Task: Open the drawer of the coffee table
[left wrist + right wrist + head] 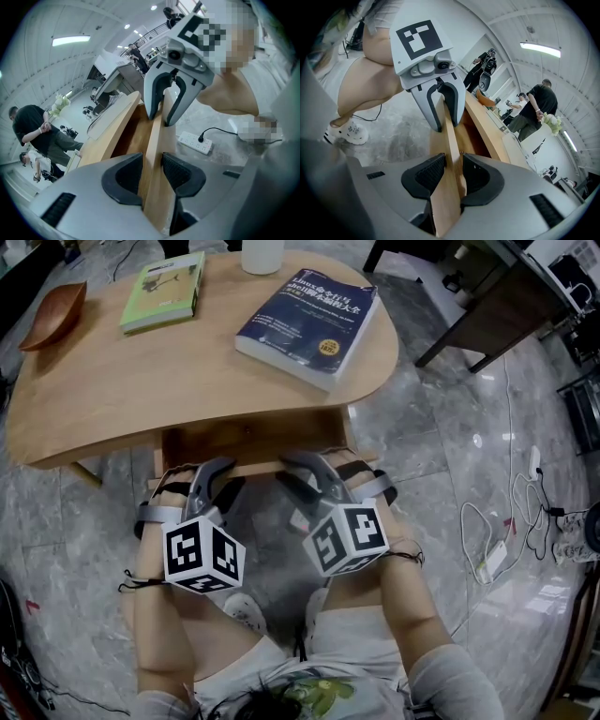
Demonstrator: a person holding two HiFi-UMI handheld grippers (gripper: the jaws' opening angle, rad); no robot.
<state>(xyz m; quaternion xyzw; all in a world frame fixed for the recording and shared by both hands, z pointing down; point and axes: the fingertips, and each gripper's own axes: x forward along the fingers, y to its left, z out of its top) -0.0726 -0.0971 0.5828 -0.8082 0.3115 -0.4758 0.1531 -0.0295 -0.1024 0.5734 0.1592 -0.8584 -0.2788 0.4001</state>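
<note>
The wooden coffee table (187,371) has its drawer (246,440) partly out below the top. Both grippers clamp the drawer's front board (255,468) from above. My left gripper (216,480) holds the board's left part and my right gripper (307,474) its right part. In the left gripper view the board (157,140) runs between the pads of the left gripper (152,176), and the right gripper (164,110) straddles it farther along. In the right gripper view the right gripper (452,176) pinches the same board (447,140), with the left gripper (440,112) beyond.
On the tabletop lie a blue book (309,320), a green book (164,292), a wooden dish (54,315) and a white cup (262,254). A power strip (492,559) with cables lies on the marble floor at the right. A dark table (497,306) stands at the upper right. The person's legs are close behind the grippers.
</note>
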